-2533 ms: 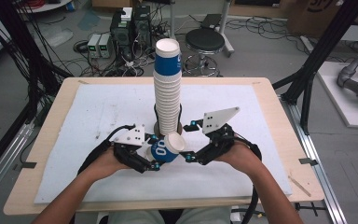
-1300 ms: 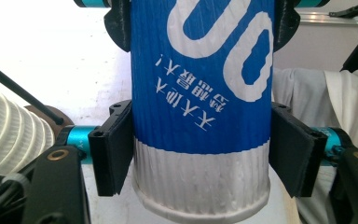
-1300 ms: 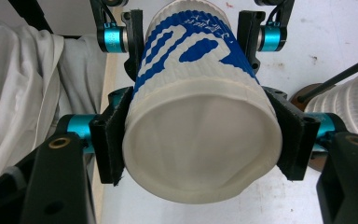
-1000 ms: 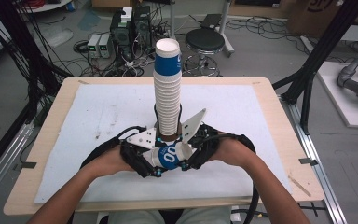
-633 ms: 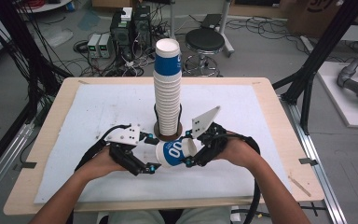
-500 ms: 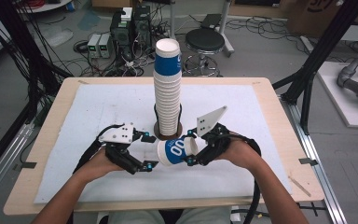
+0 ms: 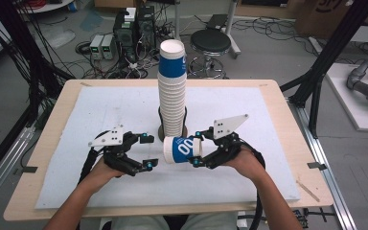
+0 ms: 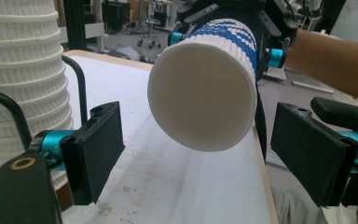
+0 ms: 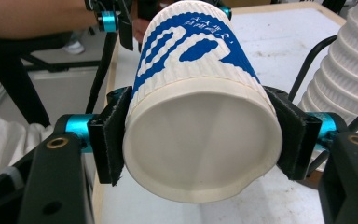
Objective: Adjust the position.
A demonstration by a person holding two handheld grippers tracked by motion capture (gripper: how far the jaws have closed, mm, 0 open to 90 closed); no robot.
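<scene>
A blue-and-white paper cup [image 7: 182, 149] lay on its side in the air just above the white mat [image 7: 268, 120], near the middle of the counter [image 7: 287, 103], directly at 6 o'clock from the tall stack of cups [image 7: 172, 88]. Its open mouth faced 9 o'clock and its base 3 o'clock. In the right gripper view the cup's recessed white bottom [image 9: 200, 144] faced the camera, with the ribbed blue-printed wall running away behind it.

The right gripper [image 7: 197, 148] had hold of the cup: its two black fingers [image 9: 114, 135] were pressed against opposite sides of the cup near the base, closed to the cup's width. A grey three-cornered plate [image 7: 229, 125] stood on top of that gripper, and the person's right hand [image 7: 244, 160] gripped it from 4 o'clock.

The left gripper [image 7: 147, 151] sat at 9 o'clock from the cup, close to the mouth but apart from it. Its fingers [image 8: 95, 149] were spread wide with nothing between them; in the left gripper view the cup's open rim [image 8: 200, 95] floated between and beyond them, touching neither. The left hand [image 7: 100, 170] held it from 8 o'clock.

The stack stood upright in a black wire holder [image 7: 162, 122], its top cup showing a blue band. Beyond the counter at 12 o'clock stood a round black stool [image 7: 212, 42] and grey boxes [image 7: 100, 46] among cables on the floor.
</scene>
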